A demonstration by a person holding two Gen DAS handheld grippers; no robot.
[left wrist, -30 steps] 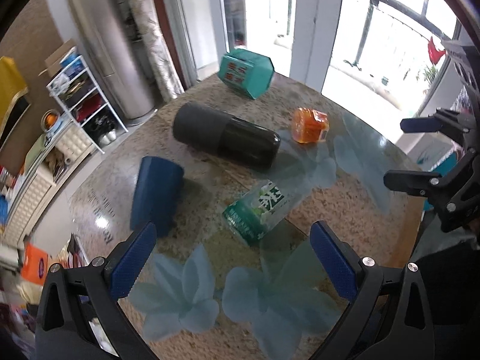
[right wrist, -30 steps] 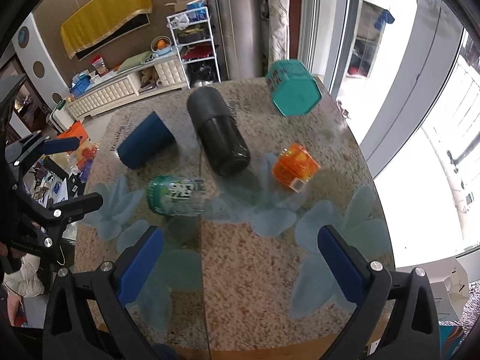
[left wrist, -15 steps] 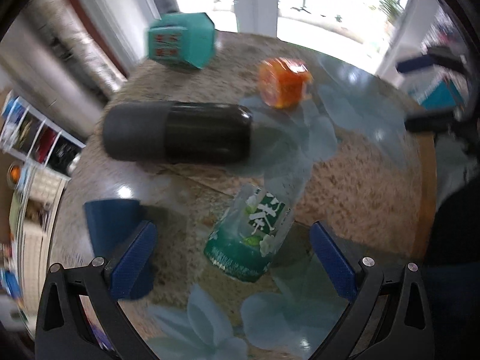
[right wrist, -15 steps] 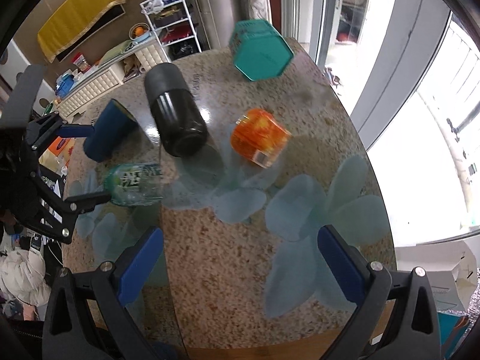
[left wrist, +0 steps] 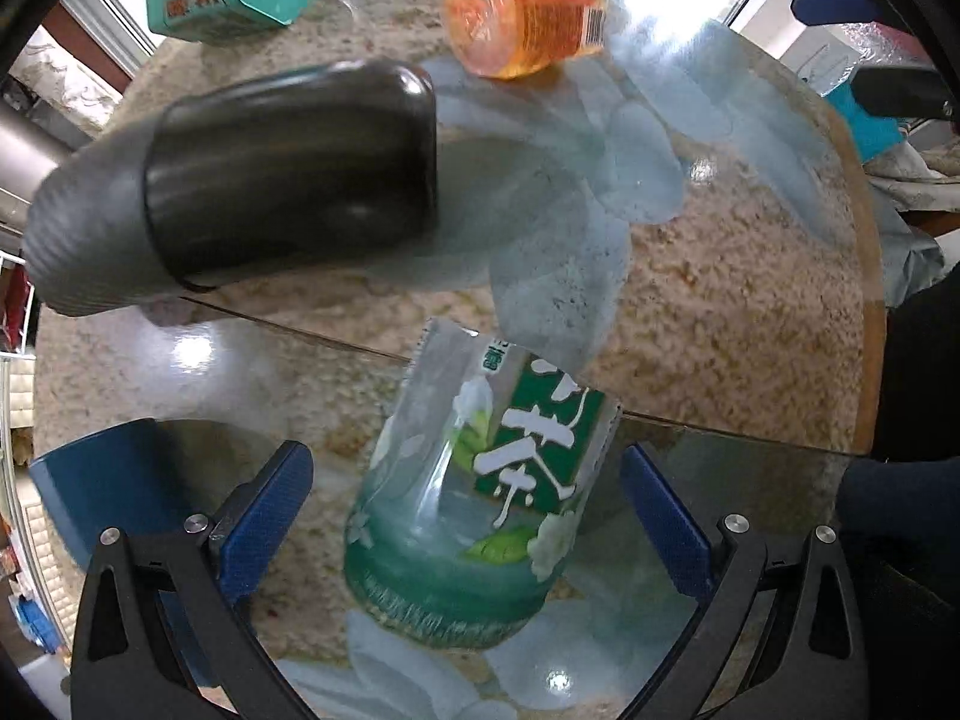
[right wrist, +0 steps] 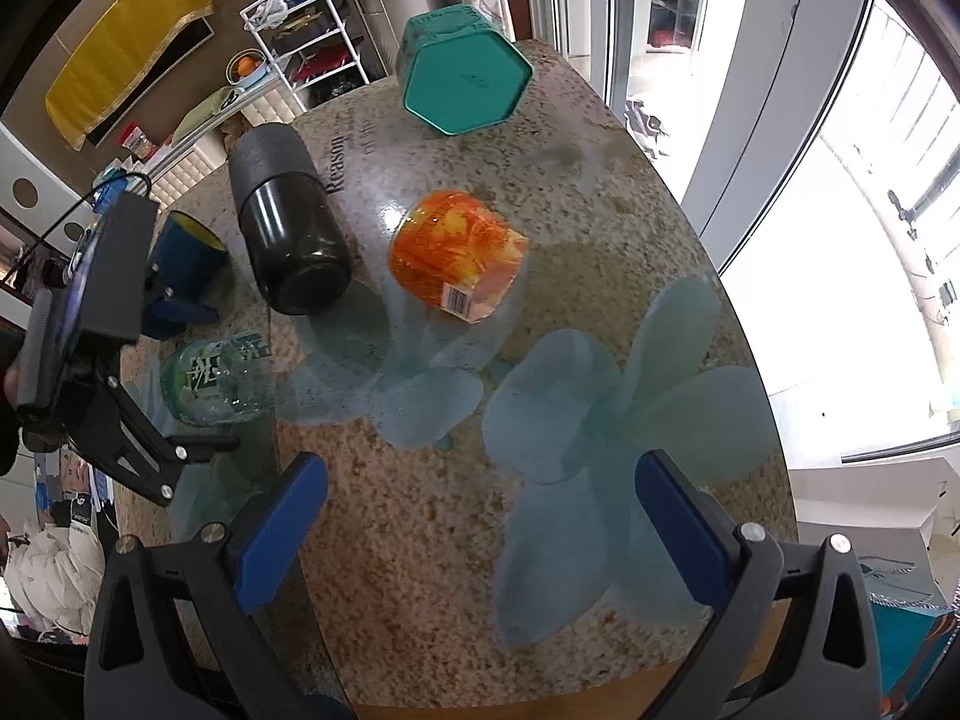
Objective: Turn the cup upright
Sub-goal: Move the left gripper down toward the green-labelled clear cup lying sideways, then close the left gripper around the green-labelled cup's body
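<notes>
A clear green-labelled cup (left wrist: 480,498) lies on its side on the stone table, its base toward my left gripper (left wrist: 468,516), which is open with a finger on either side of it, not touching. The same cup shows in the right wrist view (right wrist: 219,378), with the left gripper (right wrist: 174,387) around it. An orange cup (right wrist: 456,255) lies on its side mid-table, ahead of my right gripper (right wrist: 480,534), which is open and empty above the table's near edge. A dark blue cup (right wrist: 186,255) lies on its side at the left; it also shows in the left wrist view (left wrist: 114,480).
A large black flask (left wrist: 252,180) lies on its side beyond the green cup; it also shows in the right wrist view (right wrist: 288,228). A teal hexagonal tin (right wrist: 465,81) lies at the far edge. The round table (right wrist: 600,192) ends near windows on the right.
My left gripper has moved forward and down until the green-labelled cup lies between its open fingers. My right gripper has moved forward and left toward the orange cup.
</notes>
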